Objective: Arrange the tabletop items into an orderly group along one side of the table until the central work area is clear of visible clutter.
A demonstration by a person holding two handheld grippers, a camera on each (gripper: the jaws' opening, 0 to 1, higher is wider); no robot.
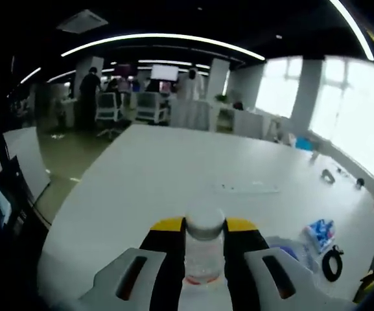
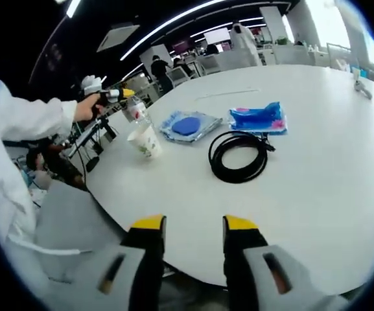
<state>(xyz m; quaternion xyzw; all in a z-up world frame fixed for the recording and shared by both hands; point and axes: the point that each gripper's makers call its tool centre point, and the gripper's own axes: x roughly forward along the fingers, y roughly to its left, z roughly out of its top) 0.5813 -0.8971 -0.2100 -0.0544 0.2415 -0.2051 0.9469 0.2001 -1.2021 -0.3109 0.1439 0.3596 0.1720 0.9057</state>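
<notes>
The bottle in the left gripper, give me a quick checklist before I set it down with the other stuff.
1. Grip on the bottle: left gripper shut on it, ok.
2. Bottle upright between the jaws, cap on: ok.
3. Group to join, paper cup, blue pouch, blue packet, black cable coil, sits near the table edge: ok.
4. Free spot beside the cup: cannot tell.
5. Right gripper open, holding nothing, away from the group: ok.

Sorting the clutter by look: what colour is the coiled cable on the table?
Black. The coiled cable shows best in the right gripper view, beside the blue packet.
</notes>
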